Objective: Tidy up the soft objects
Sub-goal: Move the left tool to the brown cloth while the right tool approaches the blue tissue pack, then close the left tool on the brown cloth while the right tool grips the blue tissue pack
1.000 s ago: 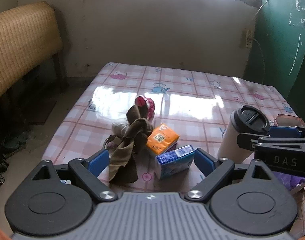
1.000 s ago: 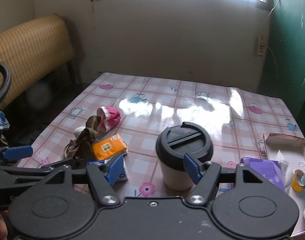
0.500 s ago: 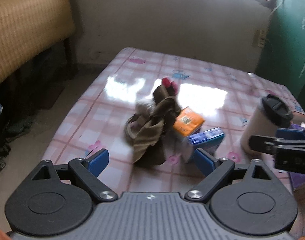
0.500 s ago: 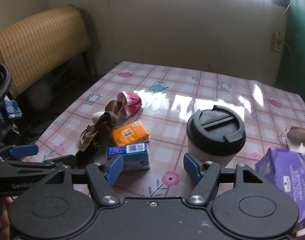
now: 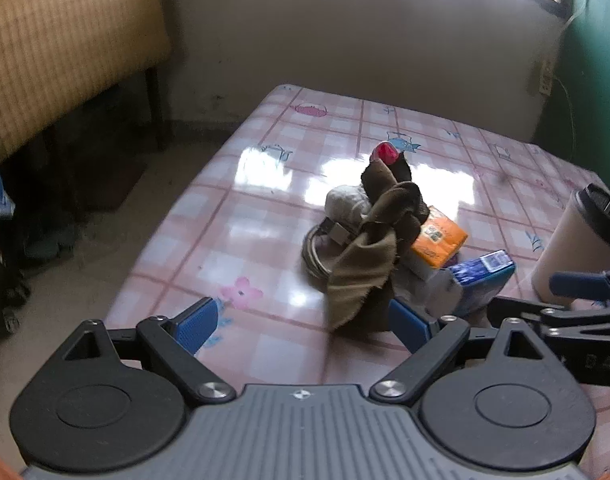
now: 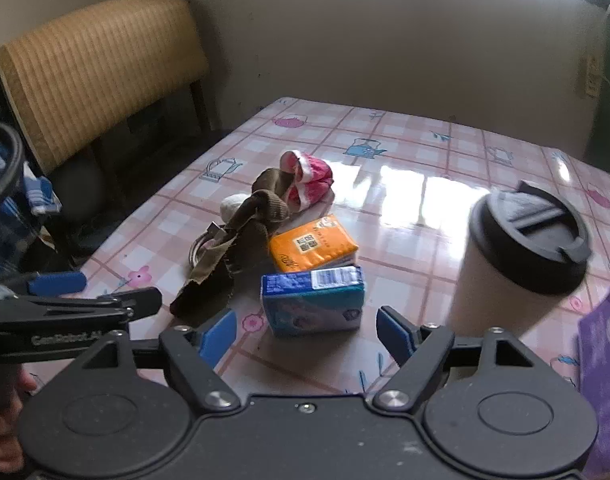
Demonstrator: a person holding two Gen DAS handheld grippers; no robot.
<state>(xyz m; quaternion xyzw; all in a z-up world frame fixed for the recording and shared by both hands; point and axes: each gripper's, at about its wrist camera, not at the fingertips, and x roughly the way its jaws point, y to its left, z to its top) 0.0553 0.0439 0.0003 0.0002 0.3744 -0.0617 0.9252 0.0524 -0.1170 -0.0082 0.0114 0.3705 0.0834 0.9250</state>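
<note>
- Left gripper (image 5: 303,322): we find its jaws wide apart and empty, hanging over the near left part of the table (image 5: 261,184).
- Brown cloth (image 5: 379,248): crumpled in a heap just beyond the left gripper's right finger; a metal ring shows under it.
- Red-and-white cloth (image 6: 307,178): far side of the heap; from the left camera we see only its red tip.
- White lump (image 5: 347,202): half hidden by the brown cloth, hard to identify.
- Orange tissue pack (image 6: 313,244): touching the blue tissue pack (image 6: 313,298) lying nearer.
- Right gripper (image 6: 307,332): jaws opening, nothing clasped, the blue pack just beyond them.
- Cup with black lid (image 6: 517,256): right, blurred.
- Purple packet (image 6: 603,364): cut off at the right edge.
</note>
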